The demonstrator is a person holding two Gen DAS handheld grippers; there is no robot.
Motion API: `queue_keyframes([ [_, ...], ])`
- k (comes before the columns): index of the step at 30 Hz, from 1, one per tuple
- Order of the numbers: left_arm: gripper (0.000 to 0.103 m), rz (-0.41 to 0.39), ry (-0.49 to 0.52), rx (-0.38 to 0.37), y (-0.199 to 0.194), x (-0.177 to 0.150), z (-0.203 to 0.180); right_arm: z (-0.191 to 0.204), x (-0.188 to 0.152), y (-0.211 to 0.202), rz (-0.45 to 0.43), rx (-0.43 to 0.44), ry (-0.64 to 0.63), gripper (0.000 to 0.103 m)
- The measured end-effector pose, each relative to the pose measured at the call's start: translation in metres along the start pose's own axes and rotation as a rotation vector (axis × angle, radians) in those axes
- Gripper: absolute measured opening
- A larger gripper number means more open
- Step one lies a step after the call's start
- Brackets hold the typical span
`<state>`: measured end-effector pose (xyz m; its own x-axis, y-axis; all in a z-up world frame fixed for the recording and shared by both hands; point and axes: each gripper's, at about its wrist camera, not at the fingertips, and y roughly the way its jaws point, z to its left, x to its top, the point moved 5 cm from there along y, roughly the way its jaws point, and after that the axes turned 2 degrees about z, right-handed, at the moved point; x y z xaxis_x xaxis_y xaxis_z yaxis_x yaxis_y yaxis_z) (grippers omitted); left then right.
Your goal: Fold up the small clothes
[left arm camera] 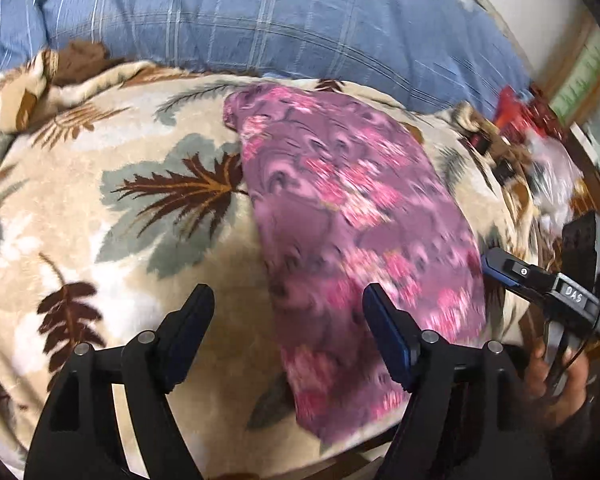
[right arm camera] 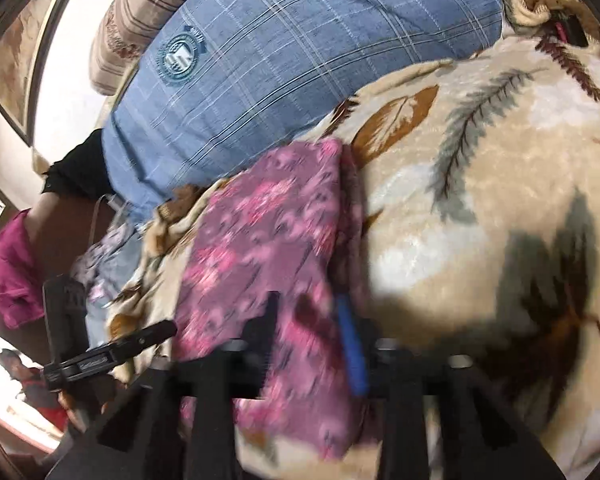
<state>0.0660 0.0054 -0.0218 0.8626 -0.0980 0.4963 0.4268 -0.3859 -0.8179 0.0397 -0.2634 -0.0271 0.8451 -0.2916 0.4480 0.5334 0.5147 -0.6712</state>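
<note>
A purple cloth with pink flowers (left arm camera: pixel 340 208) lies folded in a long strip on the leaf-patterned blanket (left arm camera: pixel 120 200). My left gripper (left arm camera: pixel 288 292) hovers open over the cloth's near end, its right finger above the cloth and its left finger above bare blanket. My right gripper (left arm camera: pixel 496 266) is just off the cloth's right edge, a hand (left arm camera: pixel 552 380) behind it. In the blurred right wrist view the cloth (right arm camera: pixel 268 232) runs under my right gripper (right arm camera: pixel 308 302), whose fingers stand apart without pinching it. My left gripper (right arm camera: pixel 168 328) is off the cloth's left side.
A blue plaid pillow (left arm camera: pixel 260 20) lies behind the blanket, with a striped beige pillow (right arm camera: pixel 140 12) beyond it. Red items and a clear plastic bag (left arm camera: pixel 548 152) crowd the right side. Framed pictures (right arm camera: pixel 12 60) hang on the wall. A pink sleeve (right arm camera: pixel 12 272) is at far left.
</note>
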Motion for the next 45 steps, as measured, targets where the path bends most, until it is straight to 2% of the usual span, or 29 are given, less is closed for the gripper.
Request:
queue_keyframes([
  [2, 0.077, 0.020, 0.026, 0.017, 0.007, -0.010, -0.003, -0.006, -0.015, 0.005, 0.043, -0.014, 0.012, 0.059],
  [3, 0.077, 0.056, 0.039, 0.036, 0.018, -0.017, -0.004, -0.010, -0.026, 0.014, 0.095, -0.053, 0.012, 0.049],
  [4, 0.077, 0.082, 0.037, 0.047, 0.025, -0.020, -0.003, -0.009, -0.031, 0.019, 0.113, -0.067, -0.004, 0.010],
  [5, 0.077, 0.110, 0.018, 0.052, 0.032, -0.024, -0.001, -0.005, -0.031, 0.019, 0.109, -0.057, -0.016, 0.009],
  [7, 0.078, 0.109, -0.018, 0.038, 0.036, -0.028, 0.002, 0.001, -0.025, 0.001, 0.018, 0.001, -0.012, 0.008],
  [8, 0.078, 0.103, -0.010, 0.043, 0.035, -0.028, 0.001, 0.002, -0.021, -0.008, -0.021, 0.004, -0.016, 0.006],
  [9, 0.079, 0.101, 0.008, 0.054, 0.035, -0.029, 0.000, 0.001, -0.020, -0.011, -0.031, -0.031, -0.032, 0.005],
  [12, 0.078, 0.098, 0.031, 0.072, 0.034, -0.032, -0.003, -0.015, -0.027, 0.008, 0.064, -0.145, -0.036, 0.005],
  [13, 0.077, 0.105, 0.029, 0.065, 0.030, -0.032, -0.004, -0.020, -0.030, 0.014, 0.099, -0.155, -0.009, 0.006],
  [14, 0.076, 0.108, 0.025, 0.048, 0.025, -0.031, -0.005, -0.018, -0.027, 0.011, 0.090, -0.161, -0.003, 0.006],
  [15, 0.076, 0.092, 0.024, 0.026, 0.015, -0.028, -0.006, -0.013, -0.024, 0.005, 0.069, -0.168, -0.009, 0.012],
  [17, 0.076, 0.035, 0.034, 0.009, -0.002, -0.019, -0.008, 0.002, -0.012, -0.007, 0.004, -0.184, -0.042, 0.012],
  [20, 0.076, -0.054, 0.050, 0.020, -0.016, 0.005, -0.014, 0.035, 0.016, -0.023, -0.133, -0.149, -0.149, 0.017],
  [22, 0.076, -0.066, 0.026, 0.045, -0.005, 0.024, -0.014, 0.050, 0.026, -0.020, -0.193, -0.138, -0.219, 0.022],
  [24, 0.076, -0.037, -0.015, 0.054, 0.014, 0.028, -0.010, 0.062, 0.034, -0.003, -0.229, -0.149, -0.293, 0.021],
  [26, 0.076, 0.016, -0.047, 0.080, 0.040, 0.026, -0.004, 0.058, 0.033, 0.021, -0.200, -0.167, -0.323, 0.019],
  [27, 0.081, 0.051, -0.061, 0.096, 0.056, 0.020, 0.000, 0.051, 0.031, 0.037, -0.156, -0.196, -0.324, 0.017],
  [28, 0.085, 0.043, -0.085, 0.073, 0.063, 0.015, 0.005, 0.037, 0.024, 0.062, -0.085, -0.251, -0.320, 0.016],
  [29, 0.086, 0.017, -0.094, 0.064, 0.062, 0.015, 0.005, 0.032, 0.018, 0.065, -0.094, -0.266, -0.324, 0.017],
  [30, 0.086, 0.009, -0.087, 0.061, 0.059, 0.014, 0.005, 0.030, 0.015, 0.061, -0.156, -0.238, -0.333, 0.018],
  [33, 0.086, 0.018, -0.073, 0.051, 0.050, 0.017, 0.005, 0.031, 0.021, 0.055, -0.133, -0.206, -0.291, 0.020],
  [35, 0.086, -0.018, -0.079, 0.048, 0.040, 0.029, 0.005, 0.032, 0.032, 0.048, -0.146, -0.171, -0.255, 0.021],
  [37, 0.086, -0.064, -0.072, 0.070, 0.034, 0.048, 0.003, 0.035, 0.049, 0.040, -0.189, -0.142, -0.229, 0.028],
  [39, 0.086, -0.095, -0.051, 0.116, 0.035, 0.068, 0.001, 0.037, 0.071, 0.042, -0.207, -0.124, -0.212, 0.028],
  [42, 0.086, -0.094, -0.054, 0.152, 0.050, 0.090, 0.002, 0.043, 0.093, 0.053, -0.211, -0.127, -0.230, 0.028],
  [45, 0.086, -0.062, -0.058, 0.196, 0.071, 0.097, 0.007, 0.040, 0.105, 0.073, -0.178, -0.132, -0.231, 0.029],
])
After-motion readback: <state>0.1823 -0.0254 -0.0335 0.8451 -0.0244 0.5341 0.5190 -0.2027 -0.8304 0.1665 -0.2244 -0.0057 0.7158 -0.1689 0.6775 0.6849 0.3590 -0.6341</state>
